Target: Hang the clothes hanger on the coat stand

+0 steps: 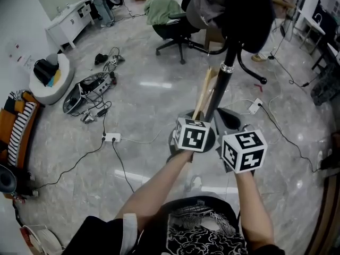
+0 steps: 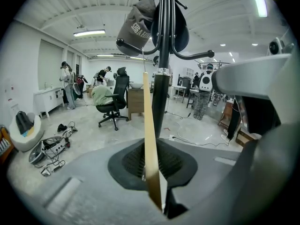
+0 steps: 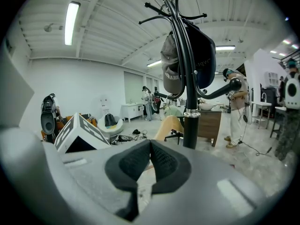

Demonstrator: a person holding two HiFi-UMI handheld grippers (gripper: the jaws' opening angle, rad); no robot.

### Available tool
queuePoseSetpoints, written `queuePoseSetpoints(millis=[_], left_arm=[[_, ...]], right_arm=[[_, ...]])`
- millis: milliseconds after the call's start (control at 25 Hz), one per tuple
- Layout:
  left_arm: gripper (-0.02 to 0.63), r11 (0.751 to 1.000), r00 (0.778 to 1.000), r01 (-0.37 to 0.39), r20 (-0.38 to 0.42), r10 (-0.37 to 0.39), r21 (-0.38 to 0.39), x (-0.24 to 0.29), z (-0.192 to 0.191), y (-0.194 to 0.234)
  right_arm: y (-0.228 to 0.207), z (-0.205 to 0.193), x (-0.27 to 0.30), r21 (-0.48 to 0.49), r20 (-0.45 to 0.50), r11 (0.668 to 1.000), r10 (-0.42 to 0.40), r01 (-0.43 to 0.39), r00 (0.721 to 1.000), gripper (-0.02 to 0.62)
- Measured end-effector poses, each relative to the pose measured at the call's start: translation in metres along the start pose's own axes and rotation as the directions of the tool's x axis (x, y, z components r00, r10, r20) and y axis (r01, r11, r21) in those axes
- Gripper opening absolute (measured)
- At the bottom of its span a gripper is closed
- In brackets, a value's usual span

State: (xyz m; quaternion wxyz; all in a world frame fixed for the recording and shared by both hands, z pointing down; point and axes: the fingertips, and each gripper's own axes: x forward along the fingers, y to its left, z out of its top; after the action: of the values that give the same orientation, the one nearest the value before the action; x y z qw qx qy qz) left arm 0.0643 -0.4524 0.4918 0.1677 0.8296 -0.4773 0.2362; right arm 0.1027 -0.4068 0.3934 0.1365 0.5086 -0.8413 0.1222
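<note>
Two grippers, head view: I see the left gripper (image 1: 192, 133) and the right gripper (image 1: 243, 150) side by side, low in the frame, close in front of the stand (image 1: 225, 73).
Hanger, head view: the wooden hanger (image 1: 204, 95) rises edge-on from the left gripper, just left of the stand's pole. I cannot tell whether they touch.
Stand top, head view: a dark cap (image 1: 212, 7) hangs there. The hanger is on no hook.
Floor, head view: a chair (image 1: 175, 28) stands well beyond the stand, and a power strip (image 1: 111, 137) lies to the left.
Left gripper view, jaws: the left gripper (image 2: 152, 170) is clamped on the hanger (image 2: 149, 139), its thin edge pinched between the pads and running up nearly upright.
Left gripper view, beyond: the stand (image 2: 161, 88) is right behind the hanger, with the cap (image 2: 136, 25) overhead.
Right gripper view, jaws: the right gripper (image 3: 150, 146) has its tips pressed together and nothing between them.
Right gripper view, beyond: the stand (image 3: 190, 111) is just right of the jaws, the hanger (image 3: 169, 125) is left of the pole, and the cap (image 3: 176, 64) is above.
</note>
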Motion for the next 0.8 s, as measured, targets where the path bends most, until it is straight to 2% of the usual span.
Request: queuePoseSetpoints(millis=[520,800], left_arm=[[0.031,0.999,0.999,0.036,-0.003,-0.036,0.012,0.004,-0.001,0.005],[0.032,0.999,1.000,0.025,-0.002,-0.025,0.026,0.001,-0.001,0.011]], right_arm=[[0.003,-0.004,0.006,0.022,-0.007,1.000,-0.002,0.002,1.000,0.000],[0.007,-0.006,0.010,0.027,-0.009,1.000,0.008,-0.007,1.000,0.000]])
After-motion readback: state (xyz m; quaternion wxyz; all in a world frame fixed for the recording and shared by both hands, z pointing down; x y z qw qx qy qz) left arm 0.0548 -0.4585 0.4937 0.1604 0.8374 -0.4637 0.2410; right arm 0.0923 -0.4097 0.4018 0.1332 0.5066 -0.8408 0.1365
